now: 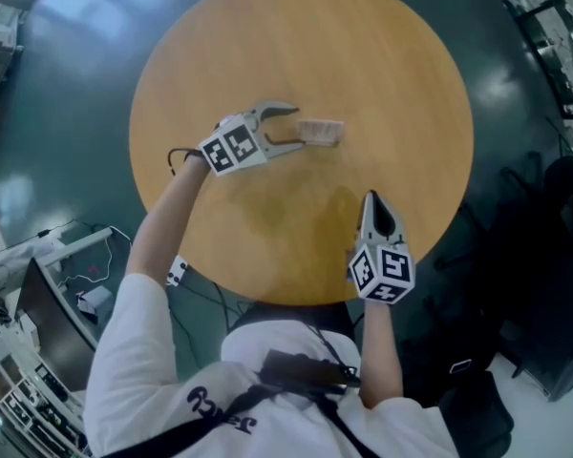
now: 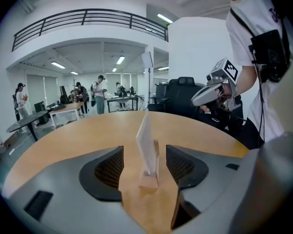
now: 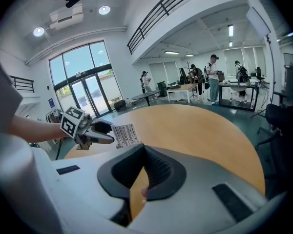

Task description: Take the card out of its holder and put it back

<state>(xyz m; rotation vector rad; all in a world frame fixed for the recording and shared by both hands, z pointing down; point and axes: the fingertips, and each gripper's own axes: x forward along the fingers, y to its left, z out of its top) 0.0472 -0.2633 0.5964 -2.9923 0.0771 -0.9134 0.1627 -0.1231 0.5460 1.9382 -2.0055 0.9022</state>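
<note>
A white card point(image 2: 146, 143) printed with dark lines stands in a small wooden holder point(image 2: 149, 179) on the round wooden table point(image 1: 363, 65). It leans a little to the left. My left gripper point(image 1: 298, 128) is open, and the card point(image 1: 322, 132) and holder sit between its wide-spread jaws point(image 2: 146, 165) with neither pad touching them. My right gripper point(image 1: 377, 216) is shut on nothing and hovers over the table's near edge, apart from the card. The right gripper view shows its own closed jaws point(image 3: 144, 179), and beyond them the left gripper point(image 3: 95, 133) at the card point(image 3: 127, 135).
The table stands on a dark green floor point(image 1: 76, 84). Desks and cables lie at the left point(image 1: 38, 284), a dark chair and bags at the right point(image 1: 544, 284). Several people stand at far desks point(image 2: 78, 99). The person's torso and strap are close behind point(image 1: 296, 370).
</note>
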